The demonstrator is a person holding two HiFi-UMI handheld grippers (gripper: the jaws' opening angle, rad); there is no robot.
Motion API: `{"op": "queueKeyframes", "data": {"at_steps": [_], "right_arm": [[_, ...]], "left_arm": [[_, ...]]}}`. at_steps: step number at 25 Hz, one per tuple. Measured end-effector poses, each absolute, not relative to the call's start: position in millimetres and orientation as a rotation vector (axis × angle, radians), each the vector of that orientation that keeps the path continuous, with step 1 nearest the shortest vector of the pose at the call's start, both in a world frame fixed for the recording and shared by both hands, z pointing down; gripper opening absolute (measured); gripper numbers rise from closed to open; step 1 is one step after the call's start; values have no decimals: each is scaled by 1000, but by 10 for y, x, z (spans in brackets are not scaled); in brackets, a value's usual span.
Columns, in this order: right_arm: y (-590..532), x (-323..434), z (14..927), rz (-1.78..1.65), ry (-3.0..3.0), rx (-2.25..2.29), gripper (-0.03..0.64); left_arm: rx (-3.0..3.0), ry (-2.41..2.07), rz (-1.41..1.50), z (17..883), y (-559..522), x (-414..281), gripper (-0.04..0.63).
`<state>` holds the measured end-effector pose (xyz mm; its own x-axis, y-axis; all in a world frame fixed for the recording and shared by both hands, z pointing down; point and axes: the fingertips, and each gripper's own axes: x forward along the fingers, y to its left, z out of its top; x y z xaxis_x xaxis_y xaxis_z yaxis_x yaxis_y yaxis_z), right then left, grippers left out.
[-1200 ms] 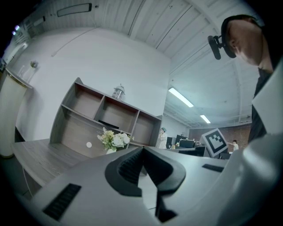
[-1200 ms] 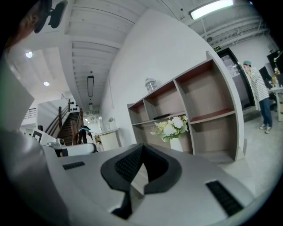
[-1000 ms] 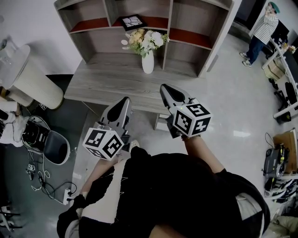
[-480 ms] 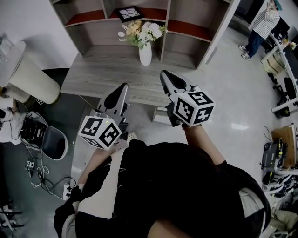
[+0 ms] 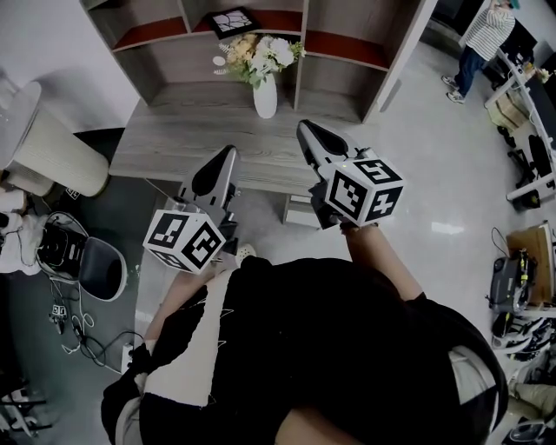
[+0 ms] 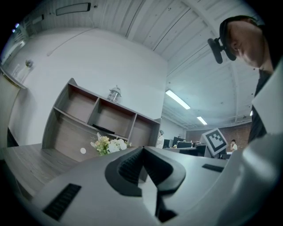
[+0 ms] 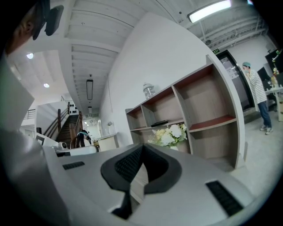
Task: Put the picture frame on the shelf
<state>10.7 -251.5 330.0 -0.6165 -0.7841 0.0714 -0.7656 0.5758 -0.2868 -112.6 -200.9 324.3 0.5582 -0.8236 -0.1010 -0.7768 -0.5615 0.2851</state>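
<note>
The picture frame (image 5: 230, 22), dark with a white cracked pattern, lies flat in the middle compartment of the wooden shelf (image 5: 365, 52). It shows as a thin dark slab in the left gripper view (image 6: 104, 129) and in the right gripper view (image 7: 159, 123). A white vase of flowers (image 5: 265, 91) stands on the desk (image 5: 174, 139) just below that compartment. My left gripper (image 5: 228, 150) and right gripper (image 5: 303, 127) hover over the desk's near edge, pointing at the shelf. Both are shut with nothing between their jaws, well short of the frame.
A glass jar (image 7: 149, 90) stands on top of the shelf. A white cylinder (image 5: 52, 143) stands left of the desk, with an office chair (image 5: 87, 269) and cables on the floor beside it. A person (image 5: 473, 39) stands far right near other desks.
Both grippers have crept a little up and toward the desk. The shelf and vase have slid toward the top of the head view. Both pairs of jaws have stayed shut.
</note>
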Motion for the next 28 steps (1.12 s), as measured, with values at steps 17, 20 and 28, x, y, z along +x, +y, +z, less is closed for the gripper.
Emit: {"op": "queueKeyframes", "data": {"at_steps": [17, 20, 28], "right_arm": [[-2453, 114, 3332, -497, 2695, -1338, 5], [-2442, 115, 3321, -506, 2683, -1329, 5], [-2414, 91, 3311, -515, 2678, -1326, 5]], "left_arm": [[2592, -1327, -315, 3268, -1947, -1121, 11], [2595, -1323, -317, 3263, -1939, -1121, 11], [2601, -1317, -315, 3248, -1914, -1133, 11]]}}
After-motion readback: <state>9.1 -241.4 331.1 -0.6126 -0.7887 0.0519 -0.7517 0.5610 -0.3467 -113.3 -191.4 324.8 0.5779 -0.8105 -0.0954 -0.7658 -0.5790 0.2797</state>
